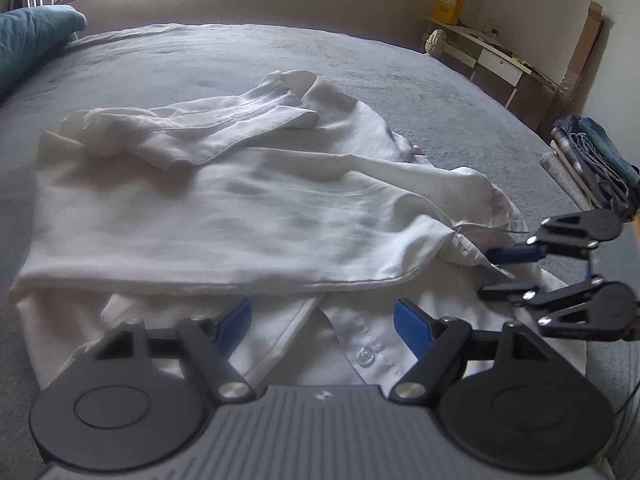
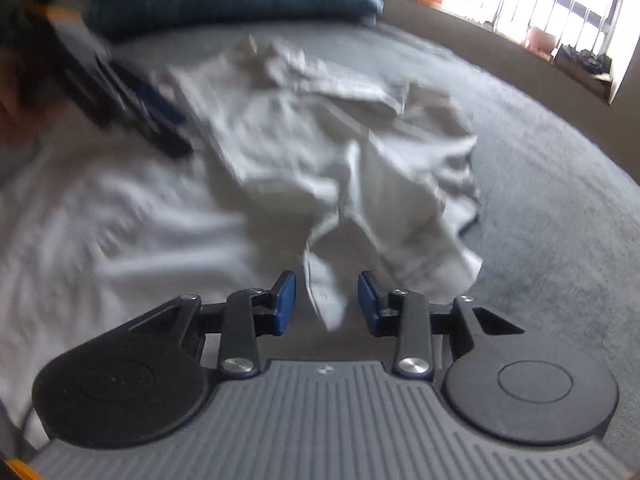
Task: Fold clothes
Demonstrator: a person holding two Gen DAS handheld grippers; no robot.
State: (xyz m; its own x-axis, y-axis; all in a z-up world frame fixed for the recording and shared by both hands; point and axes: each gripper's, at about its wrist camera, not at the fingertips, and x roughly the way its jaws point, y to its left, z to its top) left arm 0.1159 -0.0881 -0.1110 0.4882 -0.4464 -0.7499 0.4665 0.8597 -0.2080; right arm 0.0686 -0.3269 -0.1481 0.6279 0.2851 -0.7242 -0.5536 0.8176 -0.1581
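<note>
1. The white, thin woven button-up shirt [image 1: 224, 208] lay partly folded near the middle of the grey-covered bed [image 1: 240, 56]. One sleeve was laid across its upper part, a broad panel was doubled over the body, and the collar and a clear button faced the near edge.

2. Step in hand, as judged: an intermediate fold. The side portions appeared turned in, while the right-hand edge was still bunched and uneven. The next move probably called for a fresh hold on that loose edge or on the collar end, with the fabric drawn flat before being doubled over.

3. The left hand-held gripper [image 1: 322, 320] hovered just over the collar end, its blue-padded jaws spread wide. Cloth lay beneath and between them, but the pads pressed on nothing.

4. The right hand-held gripper [image 2: 327, 304] stood at the shirt's right-hand edge, its jaws parted by a moderate gap. A narrow fold of white cloth [image 2: 324, 300] rose between the pads without being squeezed by either one. Motion blur in the right wrist view left finer contact uncertain.

5. In the left wrist view the right hand-held gripper appeared at the far right, its fingers just beside the rumpled shirt edge.

6. Surroundings: a teal pillow [image 1: 32, 44] lay at the bed's far left corner, well apart from the shirt; a stack of folded blue and grey garments [image 1: 592, 160] sat at the bed's right edge; a low white shelf unit [image 1: 492, 60] stood against the far wall.
</note>
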